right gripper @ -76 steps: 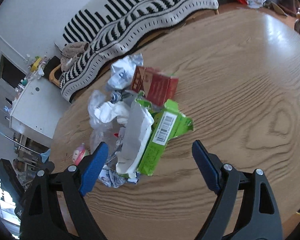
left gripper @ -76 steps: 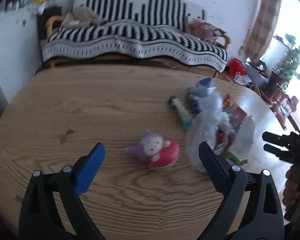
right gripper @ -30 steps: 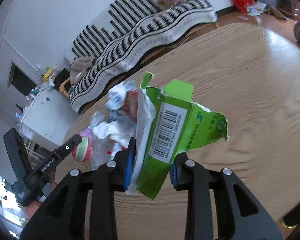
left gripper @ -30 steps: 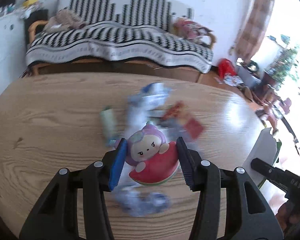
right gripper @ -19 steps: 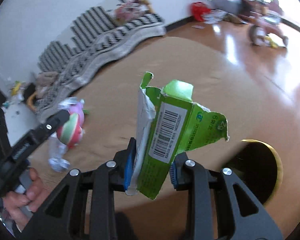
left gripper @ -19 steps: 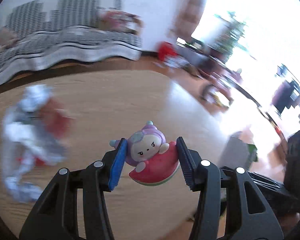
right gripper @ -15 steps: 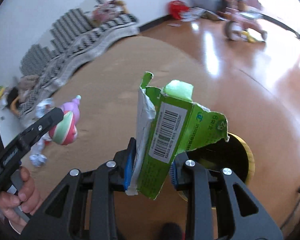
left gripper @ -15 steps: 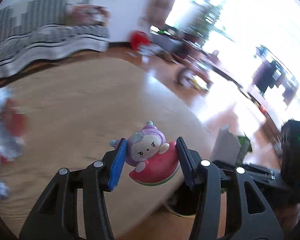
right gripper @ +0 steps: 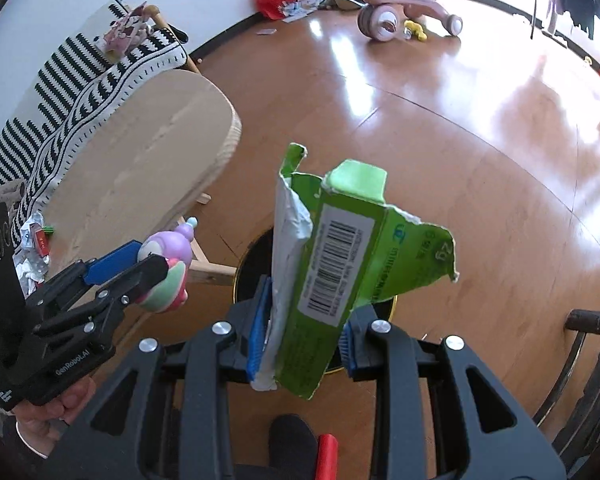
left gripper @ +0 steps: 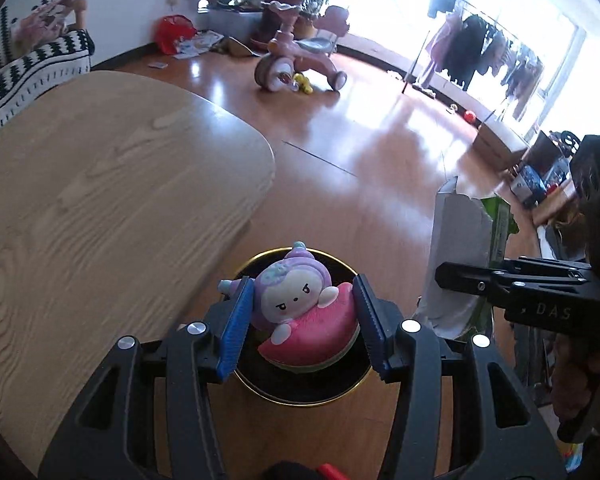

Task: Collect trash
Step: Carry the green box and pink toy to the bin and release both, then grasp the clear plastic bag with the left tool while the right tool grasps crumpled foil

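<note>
Blue pads of the left claw point(left gripper: 302, 322) are clamped on a squishy toy point(left gripper: 300, 308): purple-hooded figure on a pink watermelon slice, face toward the camera. Toy hangs right over a black bin with a gold rim point(left gripper: 342, 394) standing on the wood floor point(left gripper: 364, 152). Bin mouth shows around the toy from 9 to 3 o'clock. Light wood worktop point(left gripper: 100, 200) fills the left wrist view from 8 to 11 o'clock, rounded corner near 12, bin just beside its edge.

Right claw point(right gripper: 302, 334) is closed on a torn green carton point(right gripper: 336, 260), barcode label facing the camera, white inner side at its 9 o'clock edge, ragged flap out to 3 o'clock. Carton stands upright between the pads and covers most of the bin point(right gripper: 247, 264); only dark slivers of it show at 9 and 4 o'clock. In the left wrist view the same carton point(left gripper: 458, 240) sits at 3 o'clock of the toy, held off the floor, near the bin's rim.

From the right wrist view, left claw point(right gripper: 140, 264) with toy point(right gripper: 168, 268) is at 9 o'clock, close to the carton but apart. More trash point(right gripper: 32, 252) lies on the worktop point(right gripper: 140, 160) at 9 o'clock, far edge. Striped sofa point(right gripper: 80, 80) behind the worktop at 10 o'clock. Pink tricycle point(right gripper: 404, 8) on the floor at 12 to 1 o'clock. Clothes rack point(left gripper: 488, 52) at 2 o'clock in the left wrist view.
</note>
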The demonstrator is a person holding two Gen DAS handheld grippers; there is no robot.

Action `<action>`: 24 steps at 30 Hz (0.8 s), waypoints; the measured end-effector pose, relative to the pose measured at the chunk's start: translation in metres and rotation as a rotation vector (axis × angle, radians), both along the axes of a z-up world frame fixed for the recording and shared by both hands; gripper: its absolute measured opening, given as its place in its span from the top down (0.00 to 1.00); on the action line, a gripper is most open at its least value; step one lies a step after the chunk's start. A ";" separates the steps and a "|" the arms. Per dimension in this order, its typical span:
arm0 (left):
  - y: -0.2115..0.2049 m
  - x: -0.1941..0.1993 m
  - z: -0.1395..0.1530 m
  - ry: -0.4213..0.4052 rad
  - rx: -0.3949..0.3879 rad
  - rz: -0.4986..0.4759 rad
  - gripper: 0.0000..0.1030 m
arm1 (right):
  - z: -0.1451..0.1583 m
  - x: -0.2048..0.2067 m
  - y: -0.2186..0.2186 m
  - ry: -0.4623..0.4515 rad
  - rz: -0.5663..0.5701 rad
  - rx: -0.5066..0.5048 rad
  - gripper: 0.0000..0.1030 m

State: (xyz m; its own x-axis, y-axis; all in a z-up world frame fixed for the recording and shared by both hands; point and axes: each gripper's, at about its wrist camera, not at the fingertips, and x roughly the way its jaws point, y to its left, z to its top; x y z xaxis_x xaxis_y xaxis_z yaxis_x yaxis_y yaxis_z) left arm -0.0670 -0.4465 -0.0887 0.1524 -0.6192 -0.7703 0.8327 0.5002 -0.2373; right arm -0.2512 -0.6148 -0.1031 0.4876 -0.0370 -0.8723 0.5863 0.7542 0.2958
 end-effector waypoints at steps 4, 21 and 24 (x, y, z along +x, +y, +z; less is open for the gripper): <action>-0.004 -0.003 -0.005 -0.001 0.011 -0.012 0.51 | -0.008 0.000 -0.001 0.009 -0.002 0.012 0.70; -0.006 0.004 0.000 -0.018 -0.003 -0.030 0.25 | -0.005 0.021 -0.001 0.004 -0.039 0.012 0.49; -0.001 0.008 0.004 -0.026 -0.007 -0.019 0.25 | -0.004 0.024 0.002 0.003 -0.032 0.007 0.48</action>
